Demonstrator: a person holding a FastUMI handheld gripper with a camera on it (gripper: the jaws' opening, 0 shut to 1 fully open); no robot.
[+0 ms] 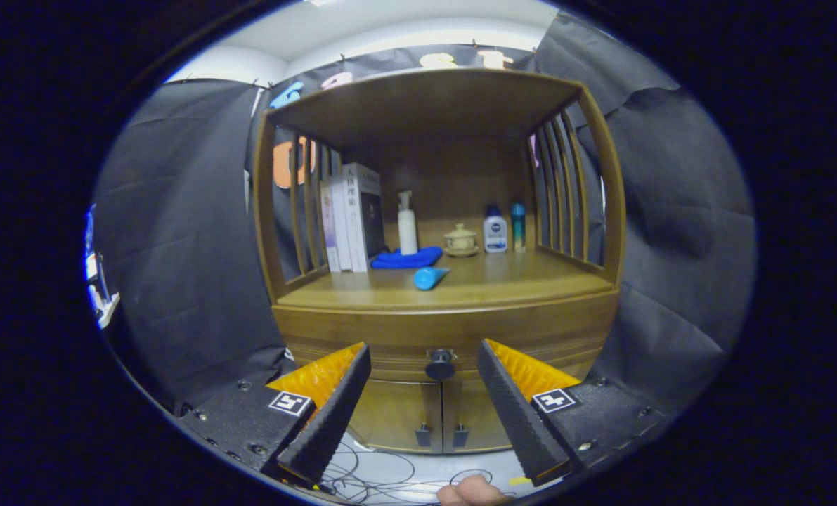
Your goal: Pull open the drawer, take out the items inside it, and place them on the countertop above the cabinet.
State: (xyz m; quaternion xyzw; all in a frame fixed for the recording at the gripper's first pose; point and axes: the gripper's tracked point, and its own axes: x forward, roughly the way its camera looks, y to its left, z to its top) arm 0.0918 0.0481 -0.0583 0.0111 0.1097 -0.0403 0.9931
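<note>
A wooden cabinet stands straight ahead with its drawer (390, 351) closed under the countertop (502, 284). The drawer's dark round knob (440, 365) shows in the gap between my two fingers, some way beyond them. My gripper (425, 351) is open, with nothing between its fingers (334, 414). What lies inside the drawer is hidden.
On the countertop: upright books (351, 218), a white pump bottle (407, 225), a folded blue cloth (405, 258), a blue tube (429, 277) lying near the front, a small lidded cup (460, 240) and two bottles (495, 230). Two lower doors (432, 414); cables on the floor (390, 474).
</note>
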